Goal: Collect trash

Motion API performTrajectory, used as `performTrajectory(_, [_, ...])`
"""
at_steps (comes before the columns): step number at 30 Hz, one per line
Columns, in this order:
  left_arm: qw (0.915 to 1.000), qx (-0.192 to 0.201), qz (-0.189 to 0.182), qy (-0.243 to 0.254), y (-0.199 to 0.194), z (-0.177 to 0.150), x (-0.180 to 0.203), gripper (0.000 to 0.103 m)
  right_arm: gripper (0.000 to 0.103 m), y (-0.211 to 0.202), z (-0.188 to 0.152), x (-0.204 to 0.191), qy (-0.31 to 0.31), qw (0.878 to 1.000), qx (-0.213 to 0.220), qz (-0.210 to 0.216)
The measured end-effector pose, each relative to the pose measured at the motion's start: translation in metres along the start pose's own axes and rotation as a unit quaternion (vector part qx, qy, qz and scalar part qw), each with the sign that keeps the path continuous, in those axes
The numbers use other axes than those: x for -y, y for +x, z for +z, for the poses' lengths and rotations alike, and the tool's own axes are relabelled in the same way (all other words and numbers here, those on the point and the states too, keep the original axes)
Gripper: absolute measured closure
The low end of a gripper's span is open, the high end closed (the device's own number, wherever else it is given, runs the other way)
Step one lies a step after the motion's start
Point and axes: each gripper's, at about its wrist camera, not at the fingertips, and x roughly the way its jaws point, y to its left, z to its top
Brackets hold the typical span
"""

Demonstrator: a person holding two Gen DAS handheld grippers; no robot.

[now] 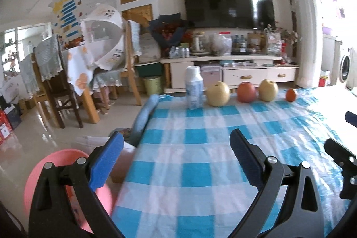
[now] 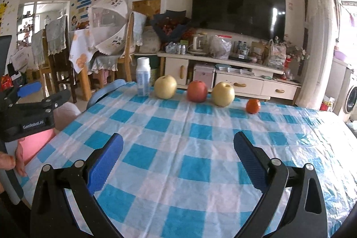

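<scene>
Left wrist view: left tool [image 1: 176, 148] hangs over the near-left edge of the desk [image 1: 200, 171], fingers spread wide, nothing btwn them. The left finger [image 1: 107, 162] overhangs the desk edge, above a pink bin [image 1: 44, 171] on the floor just beside the desk. Prob. that's where trash goes, so it makes sense the tool sits w/ one side over it. At the far edge stands a white-and-blue bottle [image 1: 194, 88], upright, cap end up; likely the only trash item, since the rest of the row is whole fruit: pear [image 1: 218, 94], apple [image 1: 246, 92], second pear [image 1: 268, 90], small orange [image 1: 291, 95], lined up and apart from each other. At the right rim a bit of the right tool's black frame shows.

Right wrist view: right tool [image 2: 178, 148] is also released, fingers wide, empty, aimed down across the checked cloth [image 2: 189, 126] toward the same row. Bottle [image 2: 142, 77] is far-left here, just beside the first pear [image 2: 165, 86]; it's well apart from both tools. The left tool [image 2: 29, 88] shows side-on at the left, w/ a person's hand [image 2: 13, 162] below it and pink behind.

Judgement: both tools are open for a reach; the bottle looks light and tall, so could tip if nudged.
</scene>
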Motion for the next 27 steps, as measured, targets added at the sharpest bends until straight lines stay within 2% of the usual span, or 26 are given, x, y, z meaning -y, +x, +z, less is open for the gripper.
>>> performTrajectory(9, [0.9990,-0.010,-0.042,-0.006,-0.009,0.002,0.040,0.004,0.005,-0.011,0.001,0.035,0.025,0.999,0.014,-0.014])
performTrajectory(19, [0.9975,0.010,-0.069,0.009,-0.031,0.016,0.096,0.004,0.005,-0.020,-0.003,0.082,0.060,0.997,0.019,-0.037])
performTrajectory(22, [0.9977,0.001,-0.064,0.024,-0.032,0.018,0.116,0.004,0.005,-0.023,-0.006,0.096,0.065,0.996,0.021,-0.050])
performTrajectory(27, [0.9959,-0.013,-0.084,0.030,-0.029,0.017,0.147,0.004,0.005,-0.030,-0.012,0.122,0.083,0.994,0.020,-0.066])
